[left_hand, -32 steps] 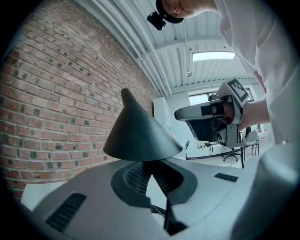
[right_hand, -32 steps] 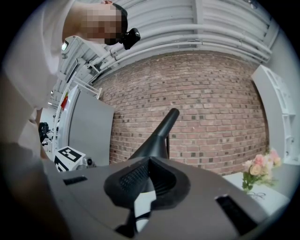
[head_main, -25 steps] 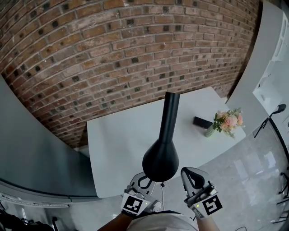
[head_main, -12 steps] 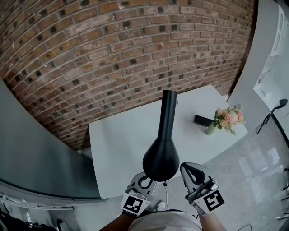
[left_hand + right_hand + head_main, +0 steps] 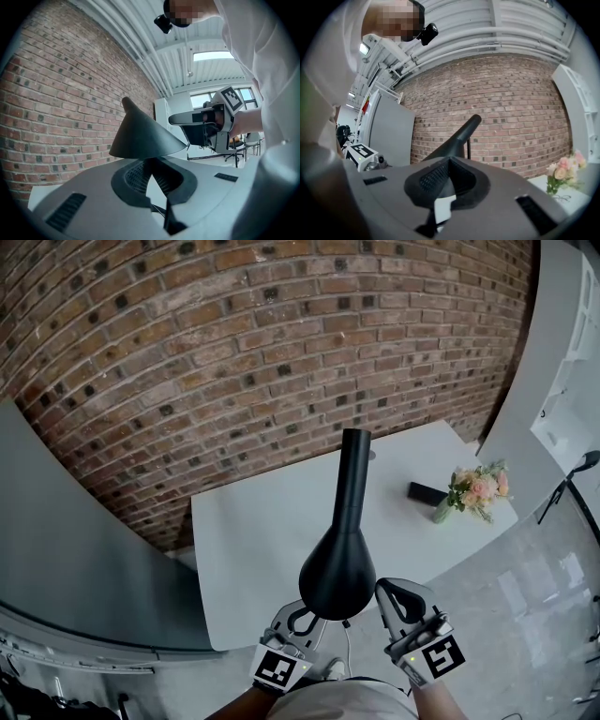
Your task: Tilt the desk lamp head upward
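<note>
The black desk lamp stands on the white table [image 5: 244,549], its cone-shaped head [image 5: 337,568] towards me and its neck [image 5: 354,474] running back to the far side. My left gripper [image 5: 298,620] is shut with nothing in it, its tip just under the near rim of the head. In the left gripper view the cone [image 5: 140,136] sits right over the joined jaws of the left gripper [image 5: 149,161]. My right gripper [image 5: 405,601] is shut and empty, just right of the head. In the right gripper view the lamp [image 5: 457,138] rises beyond the right gripper [image 5: 450,161].
A small vase of pink flowers [image 5: 476,488] and a flat black object [image 5: 424,491] sit at the table's right end. A brick wall [image 5: 234,352] runs behind the table. Grey panels stand at the left, and pale floor [image 5: 506,615] lies to the right.
Both grippers stay shut by the lamp head. The right gripper has edged slightly up and closer to the head. The view has shifted a little.
</note>
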A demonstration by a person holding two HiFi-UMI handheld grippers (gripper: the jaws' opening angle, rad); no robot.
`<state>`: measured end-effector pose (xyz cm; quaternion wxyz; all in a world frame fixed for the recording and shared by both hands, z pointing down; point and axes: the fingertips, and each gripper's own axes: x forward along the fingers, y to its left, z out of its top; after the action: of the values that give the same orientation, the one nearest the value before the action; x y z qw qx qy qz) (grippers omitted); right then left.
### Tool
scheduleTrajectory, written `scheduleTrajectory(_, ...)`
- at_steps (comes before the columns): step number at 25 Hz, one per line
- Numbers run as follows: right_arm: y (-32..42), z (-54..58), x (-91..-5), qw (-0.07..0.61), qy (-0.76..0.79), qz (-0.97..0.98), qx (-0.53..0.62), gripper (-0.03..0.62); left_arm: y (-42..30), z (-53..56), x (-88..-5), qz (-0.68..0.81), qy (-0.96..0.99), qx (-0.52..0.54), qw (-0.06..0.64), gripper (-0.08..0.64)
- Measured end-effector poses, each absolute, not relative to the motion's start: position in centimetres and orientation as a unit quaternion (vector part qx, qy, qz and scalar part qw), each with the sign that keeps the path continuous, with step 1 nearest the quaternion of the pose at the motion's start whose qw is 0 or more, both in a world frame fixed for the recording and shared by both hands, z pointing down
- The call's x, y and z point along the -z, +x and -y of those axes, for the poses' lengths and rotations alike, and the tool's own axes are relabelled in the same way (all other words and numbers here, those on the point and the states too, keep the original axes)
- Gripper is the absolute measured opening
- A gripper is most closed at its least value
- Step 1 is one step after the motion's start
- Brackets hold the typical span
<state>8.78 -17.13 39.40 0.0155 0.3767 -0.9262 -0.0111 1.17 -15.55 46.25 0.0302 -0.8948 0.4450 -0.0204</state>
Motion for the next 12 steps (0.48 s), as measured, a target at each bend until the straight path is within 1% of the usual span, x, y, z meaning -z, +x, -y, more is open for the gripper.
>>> scheduleTrajectory(12, 9.0, 16.7, -38.5, -0.011, 0.380, 0.925, 0.018, 0.014, 0.9, 14.5, -44.5, -0.450, -0.892, 0.012, 0.043, 0.007)
